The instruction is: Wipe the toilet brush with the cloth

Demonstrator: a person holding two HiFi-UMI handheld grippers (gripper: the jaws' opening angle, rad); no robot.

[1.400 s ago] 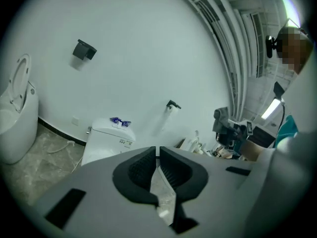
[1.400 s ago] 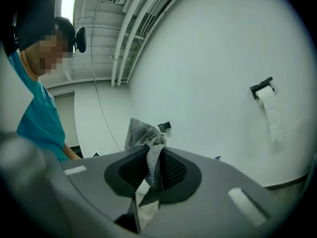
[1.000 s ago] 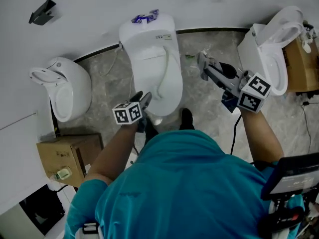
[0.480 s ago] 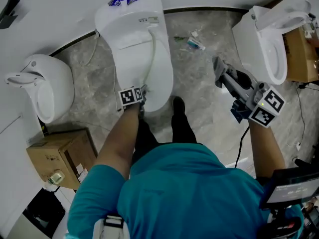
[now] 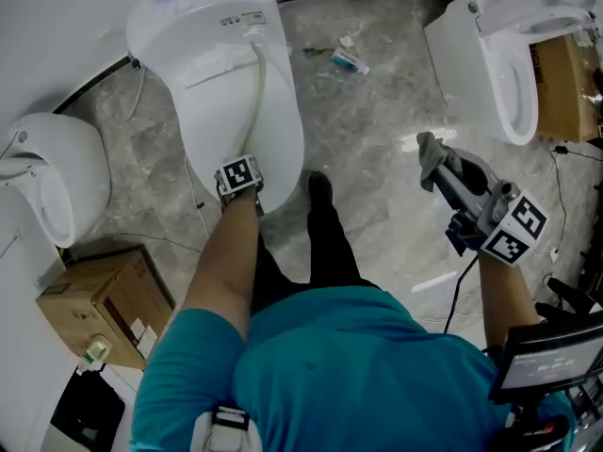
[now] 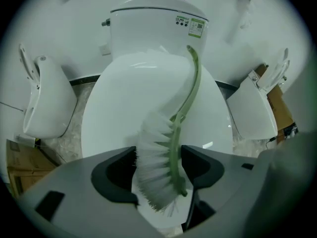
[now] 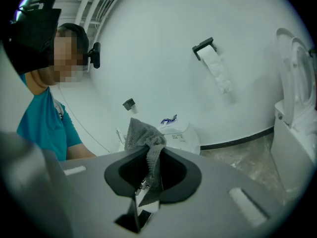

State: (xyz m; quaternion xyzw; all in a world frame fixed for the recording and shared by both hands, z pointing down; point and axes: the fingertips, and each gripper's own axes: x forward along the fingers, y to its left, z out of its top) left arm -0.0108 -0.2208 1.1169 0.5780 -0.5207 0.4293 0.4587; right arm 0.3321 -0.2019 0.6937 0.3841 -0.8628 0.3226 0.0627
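A toilet brush with a curved green handle (image 5: pixel 257 83) and white bristles (image 6: pixel 153 167) lies on the closed lid of the middle toilet (image 5: pixel 212 64). My left gripper (image 5: pixel 241 192) points steeply down at the lid's front. Its jaws have just been opening and now stand wide on either side of the brush head (image 6: pixel 158 155); the pads do not clamp it. My right gripper (image 5: pixel 435 166) hovers over the floor to the right, shut on a grey cloth (image 5: pixel 428 149). In the right gripper view the cloth (image 7: pixel 141 133) sticks up from between the jaws.
A second toilet (image 5: pixel 490 55) stands at the right with a cardboard box behind it. A white fixture (image 5: pixel 42 182) and another box (image 5: pixel 94 299) are at the left. Litter (image 5: pixel 344 61) lies on the grey floor. My shoe (image 5: pixel 318 188) is by the lid.
My left gripper has dropped from beside the toilet onto the lid, over the brush head. The right gripper, still holding the cloth, has sunk and shifted right.
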